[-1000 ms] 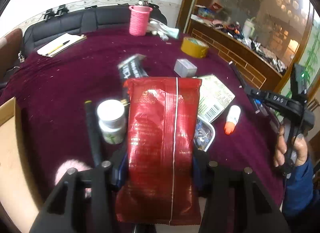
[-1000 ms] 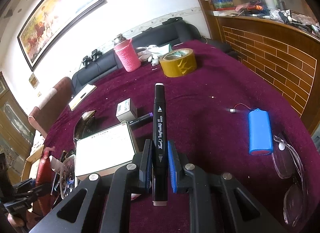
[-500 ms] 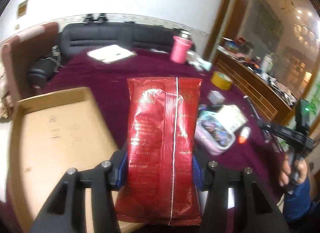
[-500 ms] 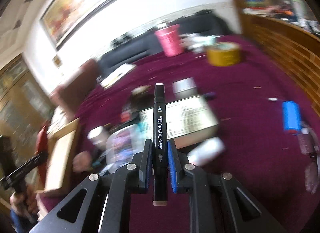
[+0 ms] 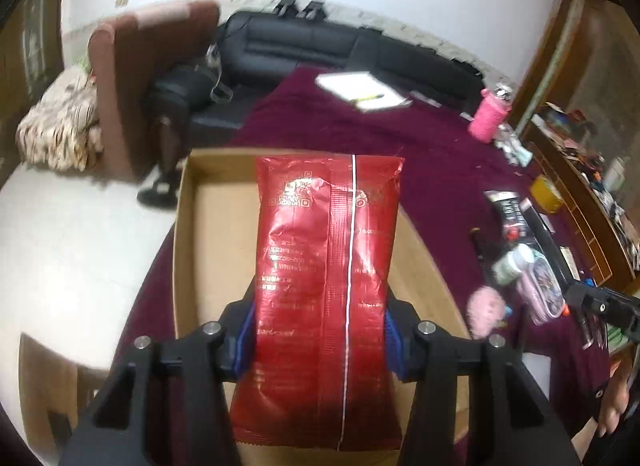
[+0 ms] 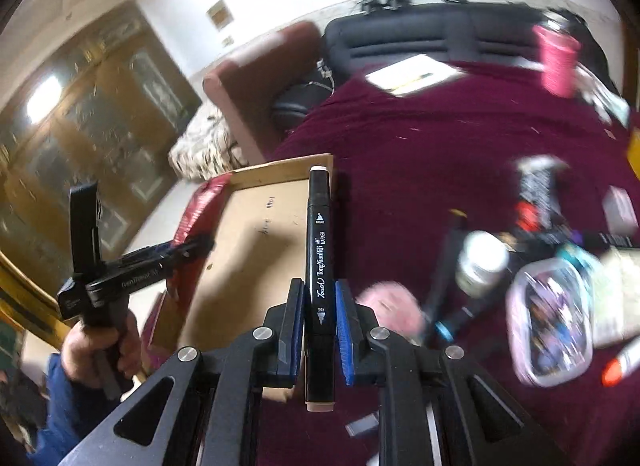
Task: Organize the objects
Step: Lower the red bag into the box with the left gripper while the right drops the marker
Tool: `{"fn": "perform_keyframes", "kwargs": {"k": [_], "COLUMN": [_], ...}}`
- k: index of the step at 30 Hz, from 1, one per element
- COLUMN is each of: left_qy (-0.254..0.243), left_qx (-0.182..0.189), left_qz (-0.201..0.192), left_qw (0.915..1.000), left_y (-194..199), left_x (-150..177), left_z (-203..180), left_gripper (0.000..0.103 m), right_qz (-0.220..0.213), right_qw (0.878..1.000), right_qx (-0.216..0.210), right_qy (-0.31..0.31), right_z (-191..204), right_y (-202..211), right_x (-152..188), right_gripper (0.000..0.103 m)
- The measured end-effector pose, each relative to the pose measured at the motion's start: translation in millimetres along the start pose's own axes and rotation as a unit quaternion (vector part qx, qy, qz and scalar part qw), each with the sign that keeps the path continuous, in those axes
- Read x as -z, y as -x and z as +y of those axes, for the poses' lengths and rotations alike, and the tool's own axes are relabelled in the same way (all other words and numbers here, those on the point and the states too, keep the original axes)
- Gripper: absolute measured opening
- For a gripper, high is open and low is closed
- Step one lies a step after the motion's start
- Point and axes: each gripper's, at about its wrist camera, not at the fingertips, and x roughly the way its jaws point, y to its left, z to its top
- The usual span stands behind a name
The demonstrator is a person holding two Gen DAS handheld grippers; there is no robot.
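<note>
The left gripper [image 5: 320,336] is clenched on a glossy red foil packet [image 5: 328,286], its blue pads pressing the packet's crinkled sides. The flat, rectangular packet stands upright between the fingers, a thin white seam running down its length. Directly beneath and beyond it lies a shallow cardboard box [image 5: 212,234] with plain brown walls and floor; no contents show around the packet.

The right gripper [image 6: 318,332] grips a slim black marker [image 6: 319,266] with white lettering, held upright, its pale end poking out below the blue pads. Just ahead and left of this gripper sits the same cardboard box [image 6: 256,250], with the red packet [image 6: 200,209] over its far-left edge.

Right of both grippers, blurred clutter rests on a dark maroon velvety tablecloth [image 6: 420,153]: a fuzzy pink puff [image 6: 390,306], a white-capped bottle [image 6: 480,262], and a clear plastic container [image 6: 548,322] with colourful contents. Farther off lie a white notepad [image 5: 360,89] and a pink knitted cup [image 5: 490,121]. Beyond the table stands a black leather sofa [image 5: 320,41].
</note>
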Motion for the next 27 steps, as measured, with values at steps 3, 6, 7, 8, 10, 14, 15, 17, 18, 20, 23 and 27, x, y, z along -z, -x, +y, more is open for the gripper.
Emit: {"fn": "perform_keyframes", "kwargs": {"k": [3, 6, 7, 8, 10, 14, 15, 17, 18, 20, 23, 27], "left_qy": [0.025, 0.051, 0.059, 0.064, 0.073, 0.087, 0.09, 0.096, 0.099, 0.102, 0.096, 0.085], "left_qx": [0.005, 0.014, 0.014, 0.013, 0.012, 0.006, 0.004, 0.003, 0.005, 0.007, 0.011, 0.005], "left_qz": [0.023, 0.04, 0.051, 0.054, 0.065, 0.069, 0.067, 0.066, 0.068, 0.072, 0.075, 0.076], "left_qw": [0.9994, 0.9978, 0.9969, 0.9964, 0.9951, 0.9938, 0.9937, 0.9932, 0.9927, 0.9922, 0.9925, 0.9934], "left_y": [-20.1, -36.3, -44.7, -48.9, -61.0, -72.9, -76.1, -81.2, -85.6, -92.0, -98.2, -100.4], "left_x": [-6.0, -12.8, -17.0, -18.0, -24.8, -33.6, -36.6, -41.2, -43.0, -45.0, -47.5, -49.9], "left_z": [9.4, 15.0, 16.5, 16.9, 17.8, 17.0, 16.7, 19.0, 19.6, 19.5, 18.3, 13.8], "left_gripper": [0.051, 0.051, 0.051, 0.051, 0.051, 0.051, 0.051, 0.051, 0.051, 0.051, 0.051, 0.052], "right_qz": [0.023, 0.049, 0.056, 0.066, 0.075, 0.073, 0.072, 0.071, 0.07, 0.069, 0.069, 0.067], "right_qw": [1.0, 0.999, 0.998, 0.997, 0.997, 0.996, 0.996, 0.996, 0.996, 0.996, 0.996, 0.996], "right_qx": [0.006, 0.019, 0.021, 0.026, 0.027, 0.05, 0.054, 0.056, 0.055, 0.059, 0.057, 0.054], "right_qy": [0.006, -0.002, -0.005, -0.009, -0.018, -0.014, -0.013, -0.015, -0.014, -0.01, -0.011, -0.013], "right_z": [18.3, 26.3, 26.2, 26.8, 25.8, 23.5, 24.0, 21.5, 21.6, 21.7, 21.1, 18.8], "right_y": [-41.0, -83.0, -91.1, -102.8, -115.0, -139.7, -144.8, -152.5, -155.1, -158.8, -162.0, -166.7], "right_x": [-15.3, -27.3, -29.6, -32.0, -35.4, -44.8, -47.6, -50.1, -51.4, -52.6, -53.2, -55.0], "right_gripper": [0.017, 0.017, 0.017, 0.017, 0.017, 0.017, 0.017, 0.017, 0.017, 0.017, 0.017, 0.018]}}
